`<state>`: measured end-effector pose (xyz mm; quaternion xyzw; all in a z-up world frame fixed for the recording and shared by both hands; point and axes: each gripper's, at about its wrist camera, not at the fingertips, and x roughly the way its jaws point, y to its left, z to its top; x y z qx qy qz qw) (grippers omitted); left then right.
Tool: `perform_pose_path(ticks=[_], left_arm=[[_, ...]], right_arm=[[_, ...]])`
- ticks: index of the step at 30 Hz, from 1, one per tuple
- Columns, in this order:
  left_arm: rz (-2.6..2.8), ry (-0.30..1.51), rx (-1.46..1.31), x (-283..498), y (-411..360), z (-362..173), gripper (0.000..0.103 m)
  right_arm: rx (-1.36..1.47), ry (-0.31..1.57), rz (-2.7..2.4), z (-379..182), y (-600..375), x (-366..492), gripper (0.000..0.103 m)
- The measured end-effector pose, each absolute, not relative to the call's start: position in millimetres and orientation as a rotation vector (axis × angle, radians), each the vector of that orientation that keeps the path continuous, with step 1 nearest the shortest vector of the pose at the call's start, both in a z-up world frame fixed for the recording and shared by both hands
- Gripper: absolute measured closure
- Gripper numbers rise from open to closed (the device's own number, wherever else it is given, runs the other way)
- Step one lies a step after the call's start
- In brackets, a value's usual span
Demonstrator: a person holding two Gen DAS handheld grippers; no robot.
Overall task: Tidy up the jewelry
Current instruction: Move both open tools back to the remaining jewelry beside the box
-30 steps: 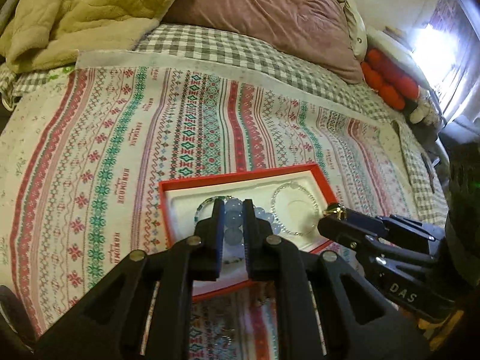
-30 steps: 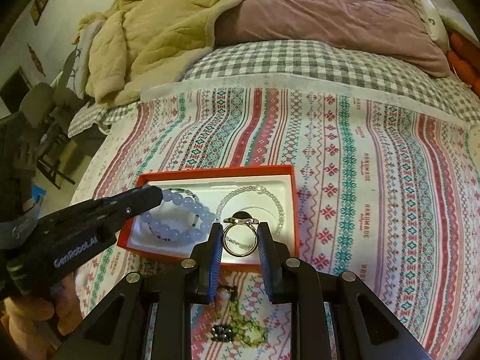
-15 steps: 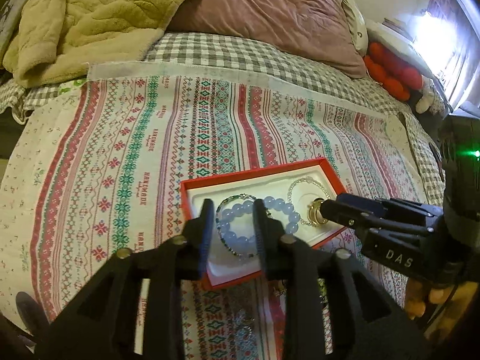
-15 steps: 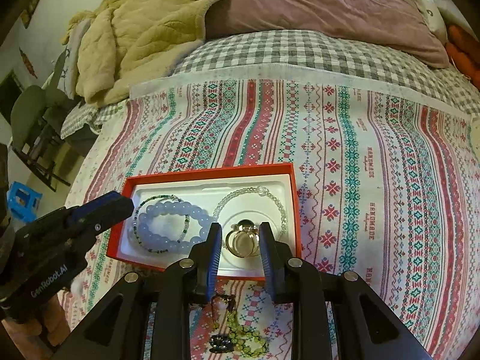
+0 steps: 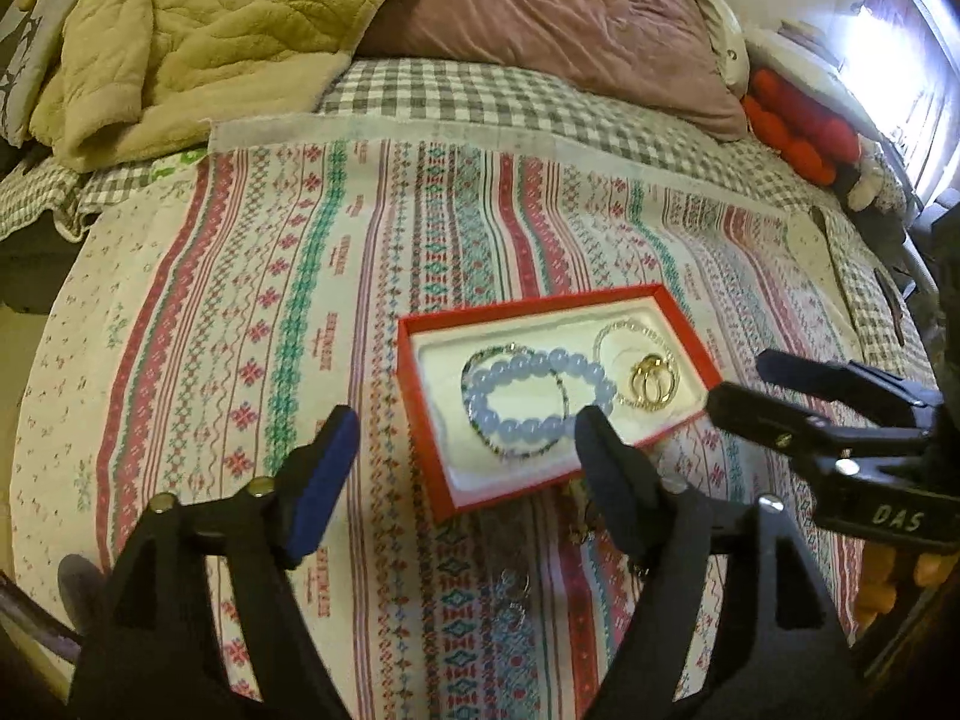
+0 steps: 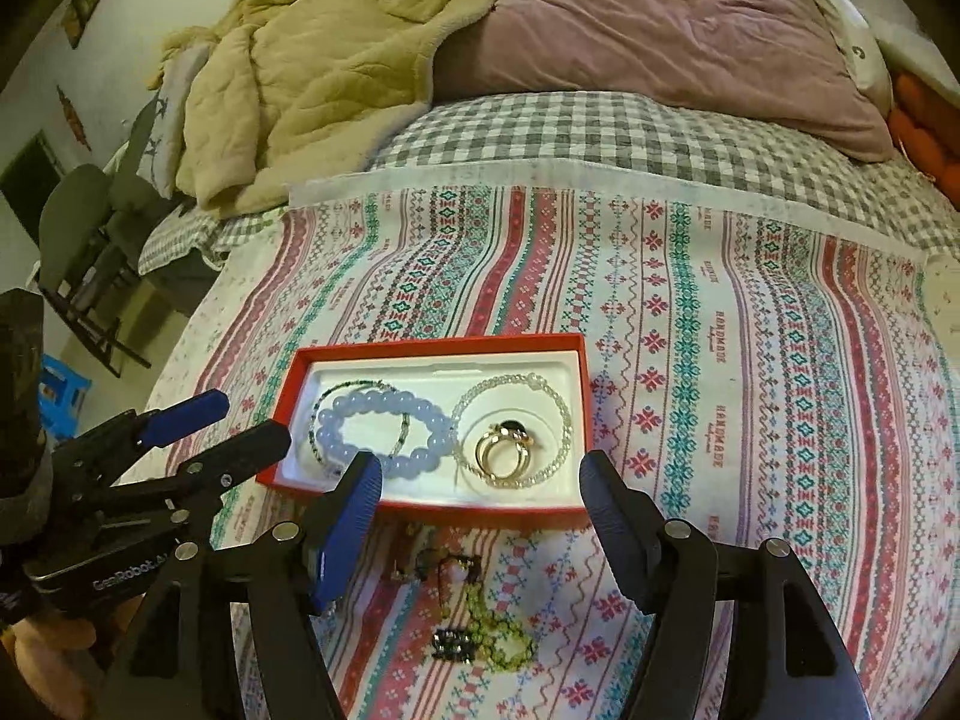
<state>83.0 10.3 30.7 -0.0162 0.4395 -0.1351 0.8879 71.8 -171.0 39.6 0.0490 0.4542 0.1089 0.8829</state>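
We are cataloguing the bed as it is lying before us.

Box: we are seeing a red box [image 6: 441,345] with a white lining, sitting on a striped patterned cloth [image 6: 750,360] spread over a checked sheet [image 6: 570,126].

Contents, left half: a blue bead bracelet [image 6: 384,432] is lying across a thin dark beaded bracelet [image 5: 516,402]. Right half: a clear bead bracelet [image 6: 513,429] is circling gold rings [image 6: 504,450], which are resting inside it.

Loose pieces: a green bead strand [image 6: 504,636] and small dark items are lying on the cloth just in front of the box, outside it.

Tools: our left gripper [image 5: 462,438] is hovering over the box's near left corner; its jaws have just been opening and are standing wide apart, holding nothing. Our right gripper [image 6: 480,480] is hovering at the box's near edge; its jaws have likewise just been opening and are gaping, with nothing gripped between them.

Background: a tan quilted blanket [image 6: 312,72] and a mauve pillow [image 6: 672,30] are lying at the head.
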Motion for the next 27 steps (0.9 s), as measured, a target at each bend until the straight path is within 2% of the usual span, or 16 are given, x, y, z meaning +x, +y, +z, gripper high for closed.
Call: perform_pose_path(ticks=[10, 18, 27], left_arm=[[-0.227, 0.99, 0.003, 67.7, 12.0, 22.7, 0.017], [-0.218, 0.997, 0.039, 58.6, 13.2, 18.0, 0.003], [-0.226, 1.04, 0.05, 48.3, 23.5, 5.4, 0.001]], right_arm=[[0.081, 0.952, 0.21, 43.5, -178.6, 52.5, 0.02], [0.018, 0.979, 0.204, 36.0, -175.4, 39.7, 0.014], [-0.002, 1.068, 0.193, 14.0, -178.2, 30.4, 0.01]])
